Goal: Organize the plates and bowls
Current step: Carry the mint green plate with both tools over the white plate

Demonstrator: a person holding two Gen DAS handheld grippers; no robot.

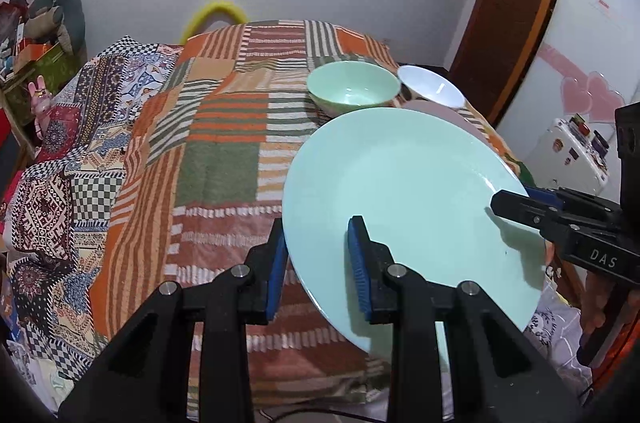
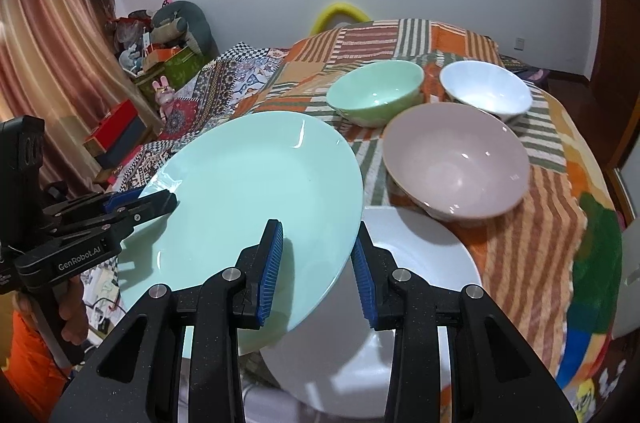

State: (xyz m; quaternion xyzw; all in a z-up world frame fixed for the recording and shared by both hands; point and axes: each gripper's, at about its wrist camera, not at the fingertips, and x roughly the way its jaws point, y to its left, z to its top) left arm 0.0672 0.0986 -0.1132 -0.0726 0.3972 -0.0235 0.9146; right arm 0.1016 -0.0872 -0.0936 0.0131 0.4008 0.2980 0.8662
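Mint-green plate, white plate, green, pink and white bowls, orange-striped patchwork cloth.

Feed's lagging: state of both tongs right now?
Left tongs: straddle the green plate rim; whether clamped cannot be told.
Right tongs: likewise on its opposite rim.

White plate — largely under the green plate.

Mint plate tilted above white plate, green, white, pink bowls behind
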